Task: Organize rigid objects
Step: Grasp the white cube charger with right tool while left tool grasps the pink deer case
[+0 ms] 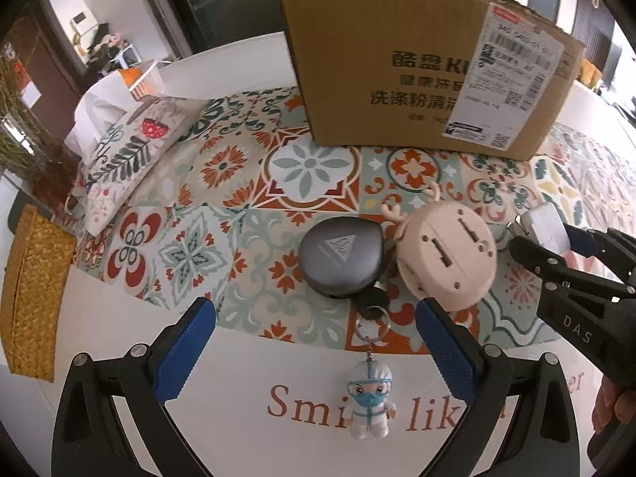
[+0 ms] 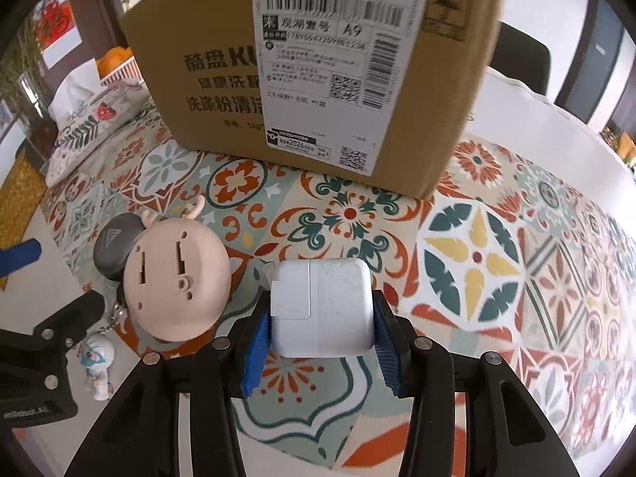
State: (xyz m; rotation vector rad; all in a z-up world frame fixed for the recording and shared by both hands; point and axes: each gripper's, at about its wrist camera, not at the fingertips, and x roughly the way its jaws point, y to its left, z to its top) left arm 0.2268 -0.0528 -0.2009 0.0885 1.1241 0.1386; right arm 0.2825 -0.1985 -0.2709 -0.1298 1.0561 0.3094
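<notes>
A white power adapter [image 2: 322, 310] lies on the patterned cloth, and my right gripper [image 2: 322, 320] is shut on it, blue pads pressed against both its sides. In the left wrist view the same white adapter [image 1: 544, 224] shows at the far right in the right gripper [image 1: 552, 238]. A pink round deer-shaped object [image 1: 447, 256] [image 2: 177, 278] lies face down beside a grey rounded case [image 1: 341, 256] [image 2: 113, 244]. A keychain figure in white suit and mask [image 1: 369, 403] [image 2: 97, 361] lies near the table's front. My left gripper [image 1: 314, 342] stands open above the keychain ring, holding nothing.
A brown cardboard box [image 1: 417, 67] [image 2: 318, 63] stands upright at the back of the cloth. A floral pillow [image 1: 127, 155] and a woven yellow mat [image 1: 33, 294] lie at the left. White table surface [image 1: 119, 318] runs along the front edge.
</notes>
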